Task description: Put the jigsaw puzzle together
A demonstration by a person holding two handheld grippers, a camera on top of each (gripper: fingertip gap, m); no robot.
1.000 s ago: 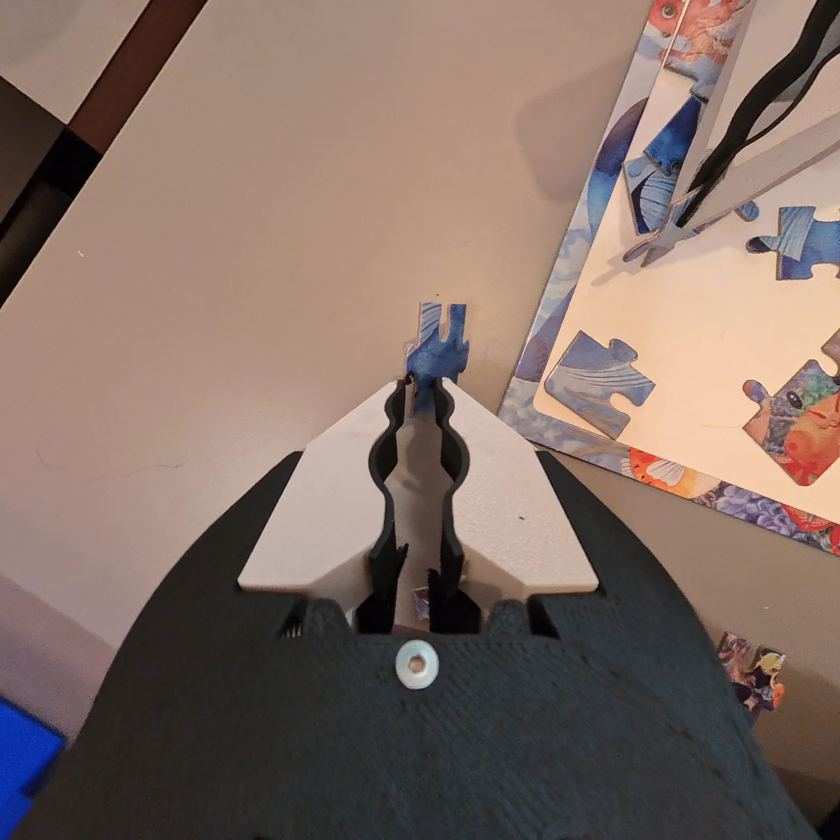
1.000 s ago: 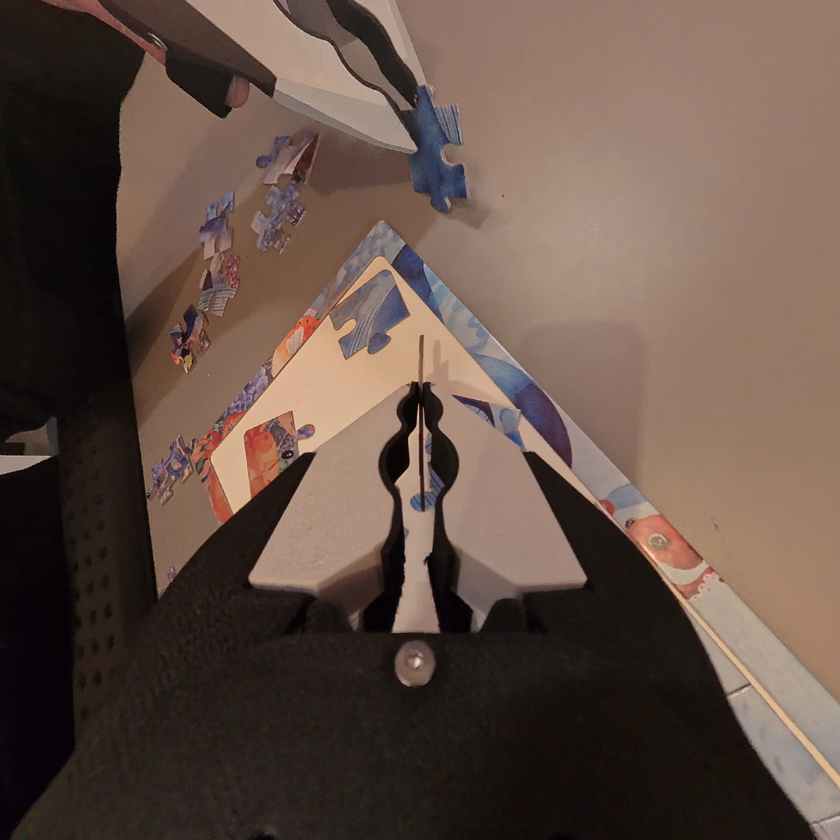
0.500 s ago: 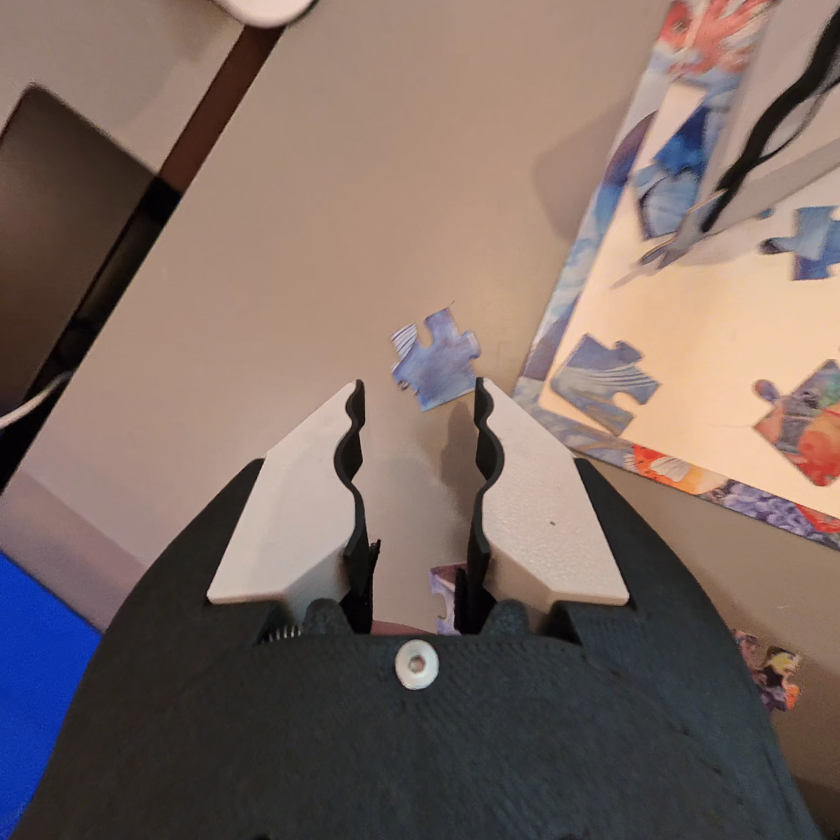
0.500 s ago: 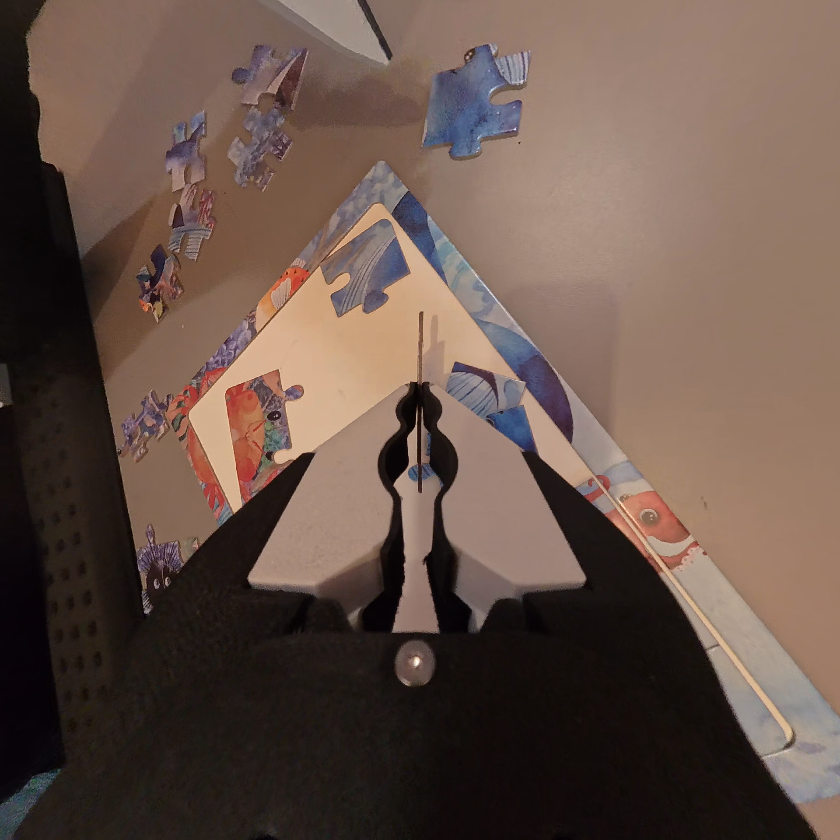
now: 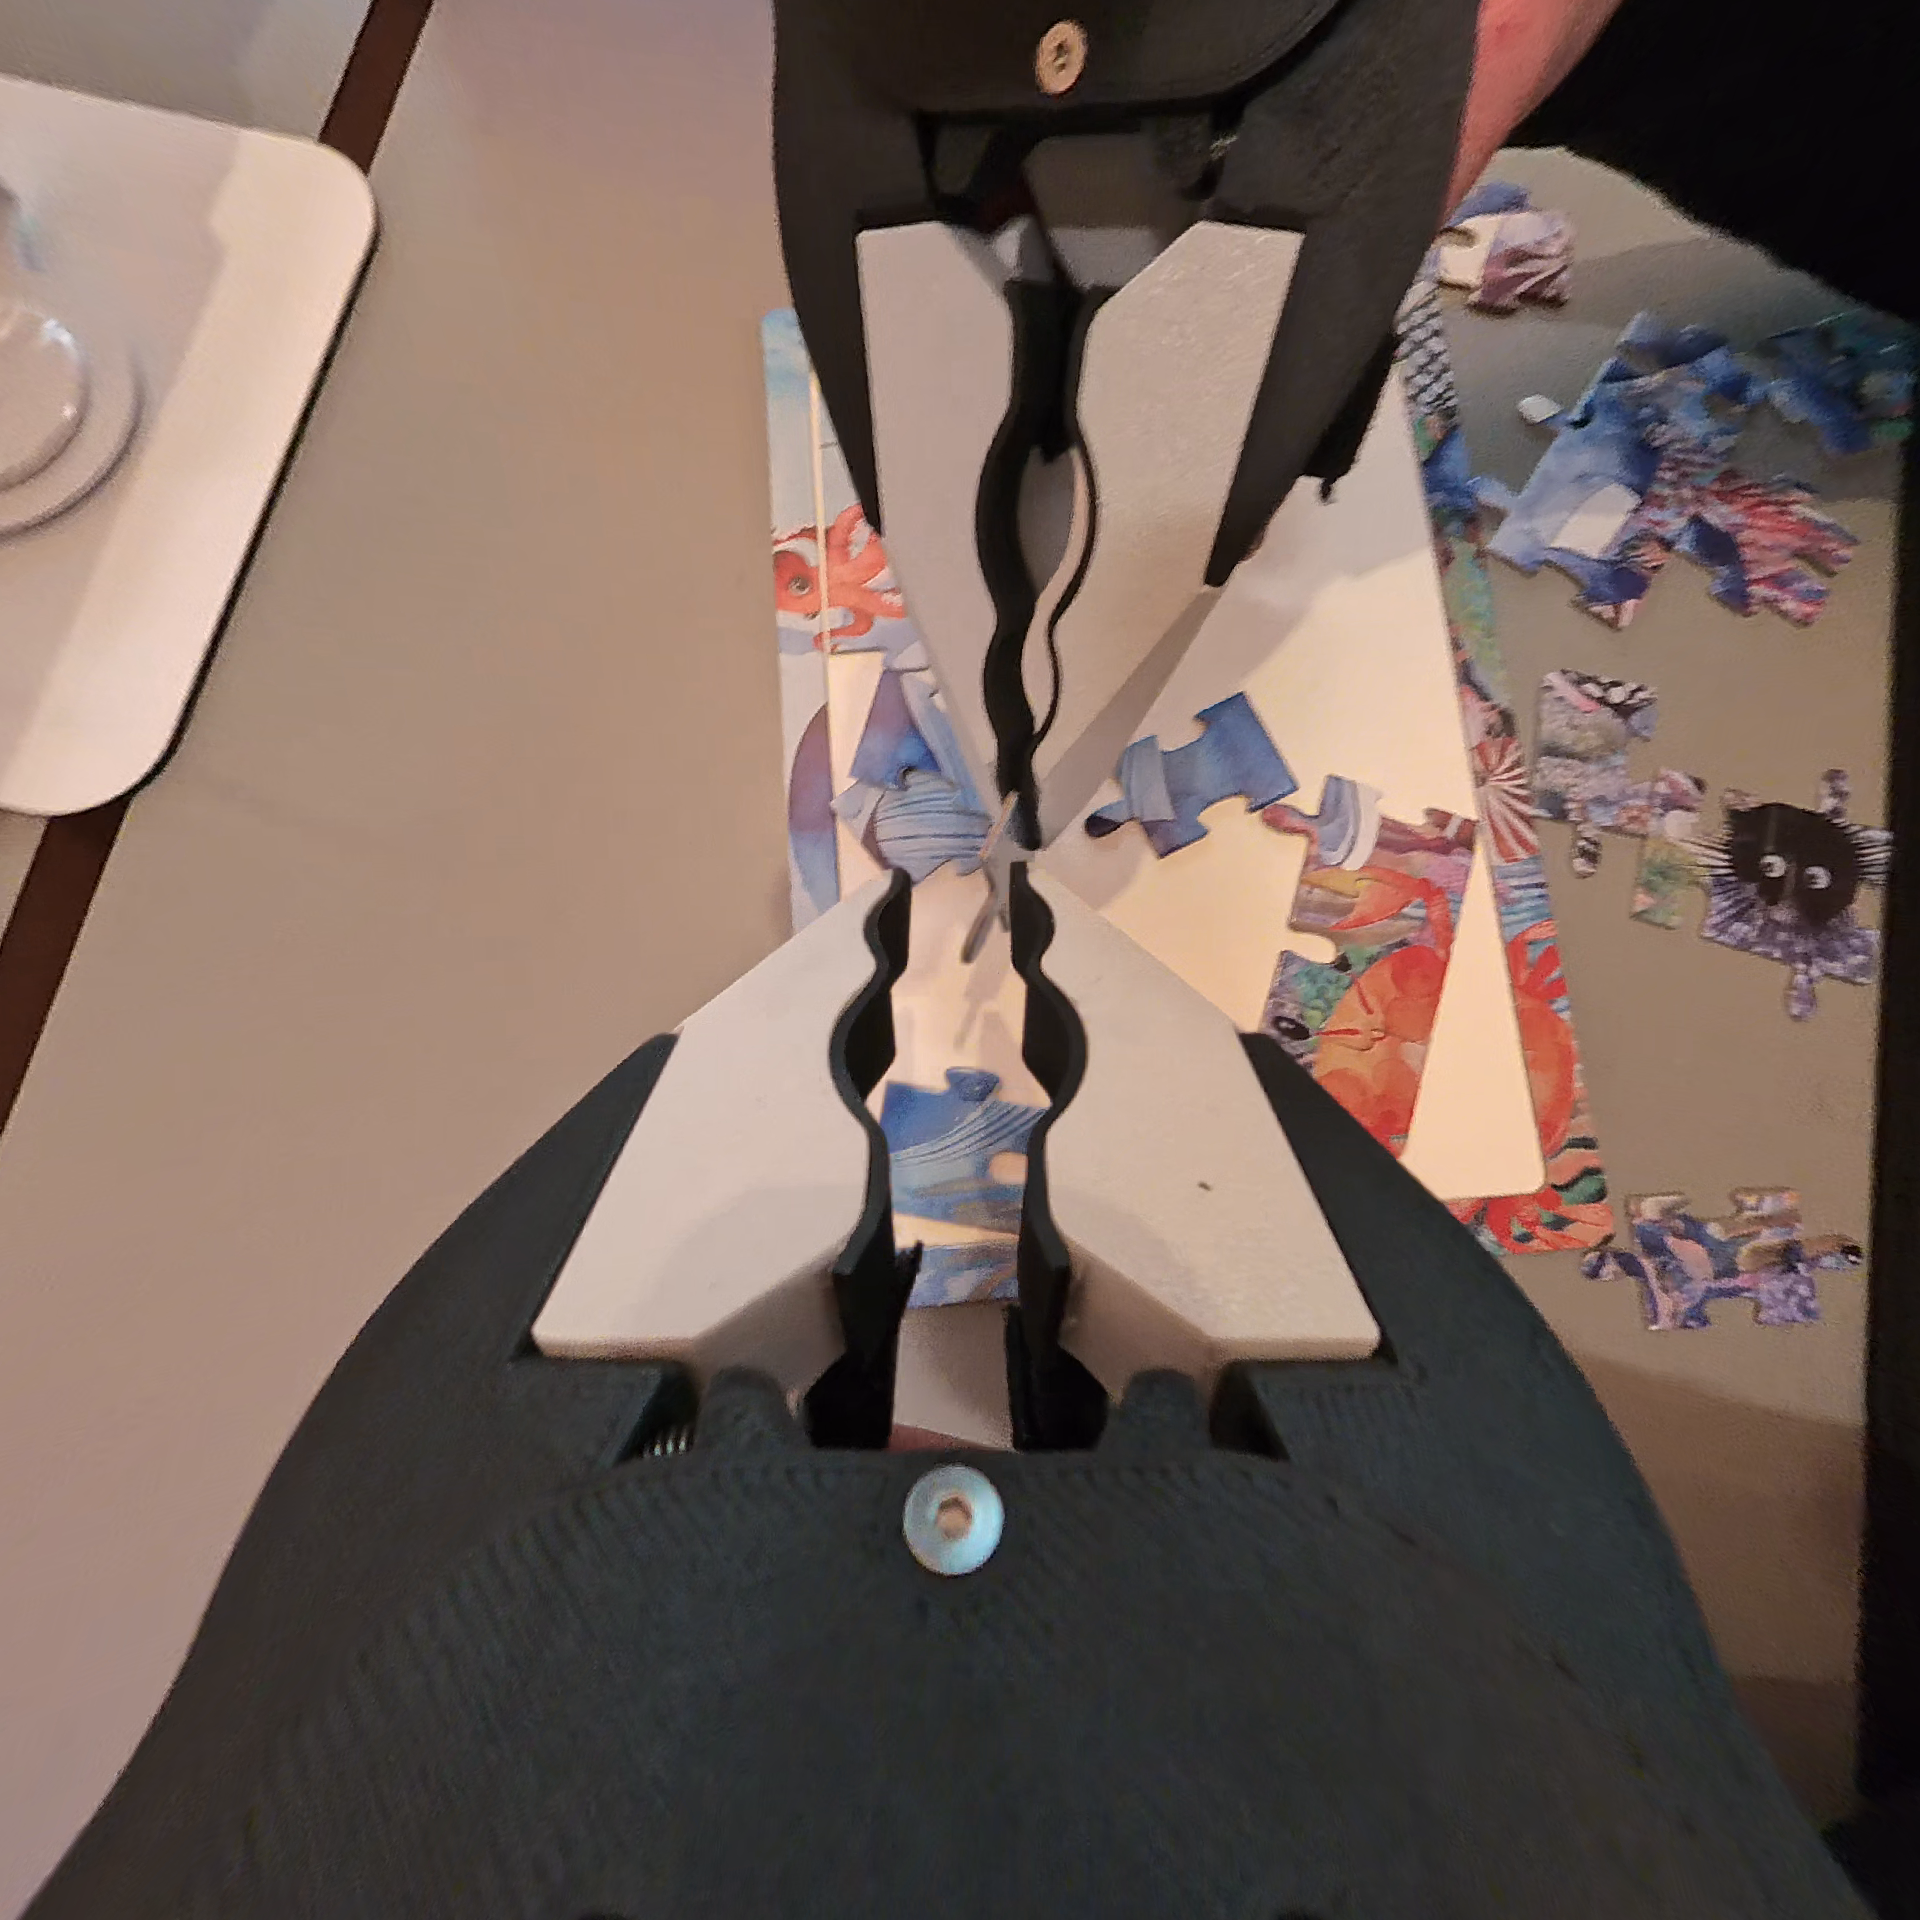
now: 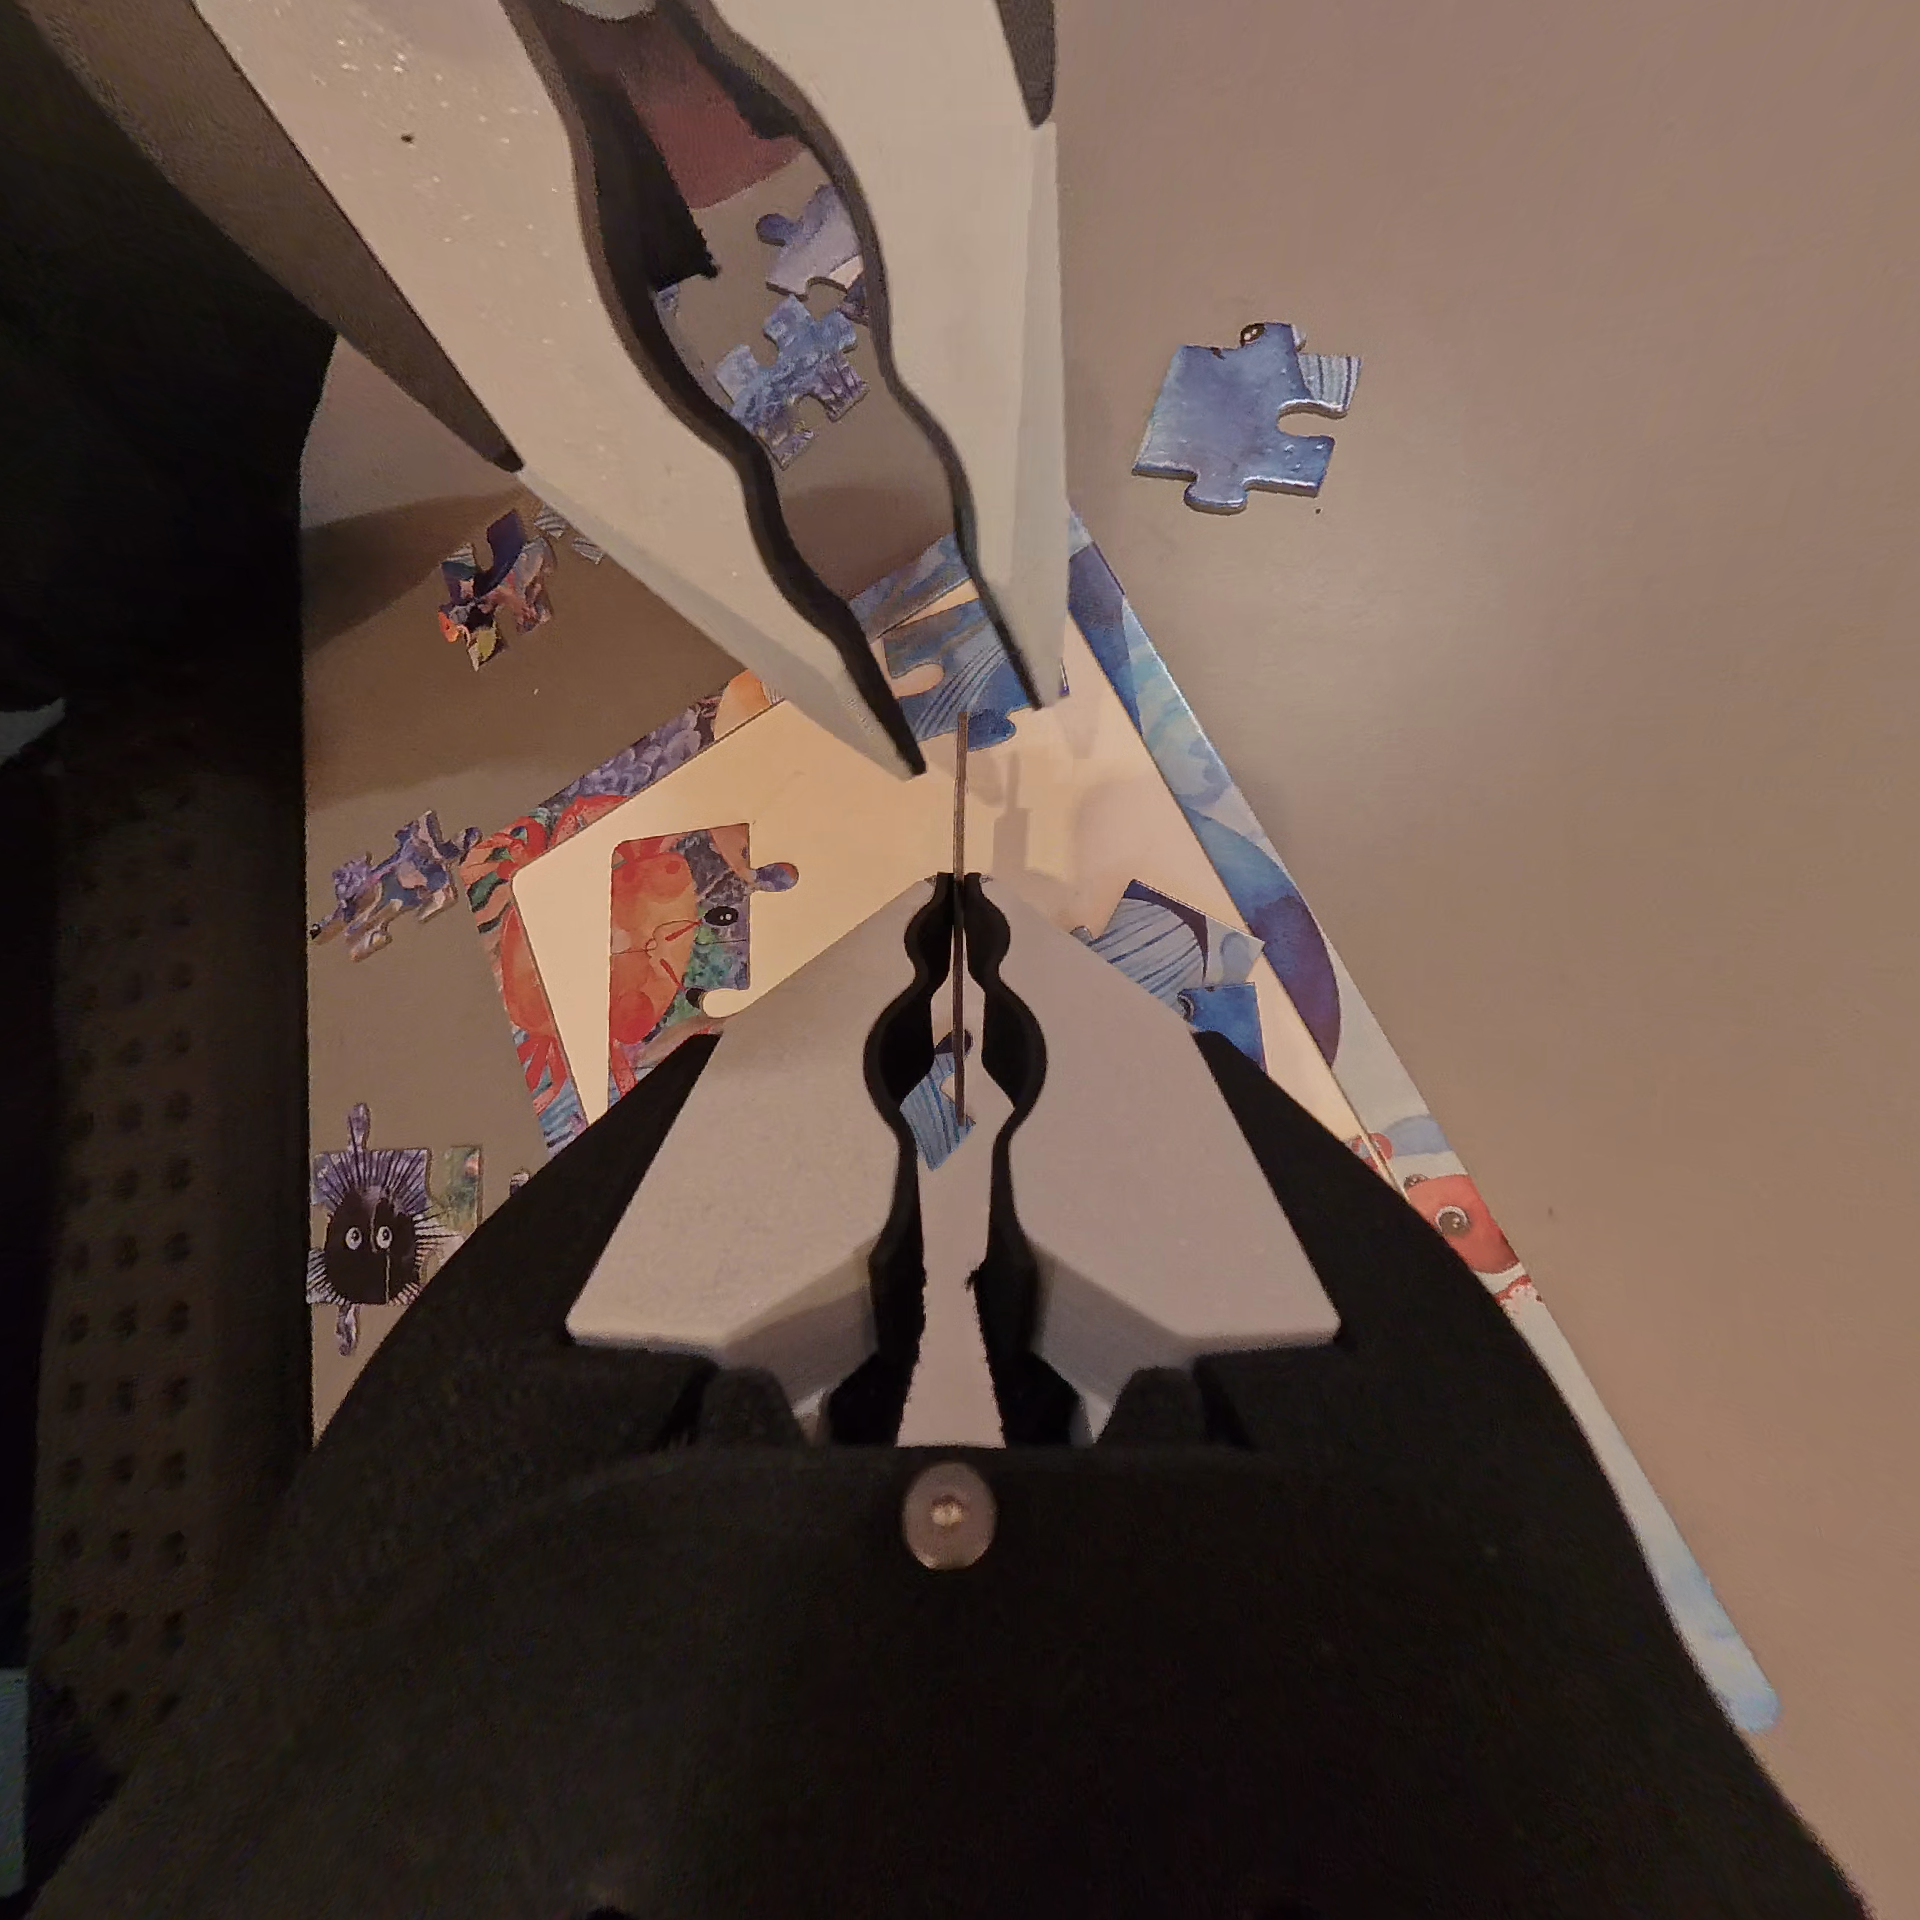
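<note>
Beige table (image 5: 499, 727) sits on the left, and the left gripper (image 5: 961, 899) is spread apart with nothing in it. Across from it, tip to tip, the right gripper (image 6: 956, 881) pinches a thin puzzle piece (image 6: 961, 790) on its edge above the puzzle tray (image 5: 1351, 644). Loose pieces (image 5: 1704, 520) lie on the right.

The held puzzle piece (image 6: 960, 914) shows only its thin edge, its printed face hidden. The right gripper (image 5: 1023, 821) covers much of the puzzle tray (image 5: 1496, 1101). A glass object (image 5: 42, 384) is cut off at the picture's edge.
</note>
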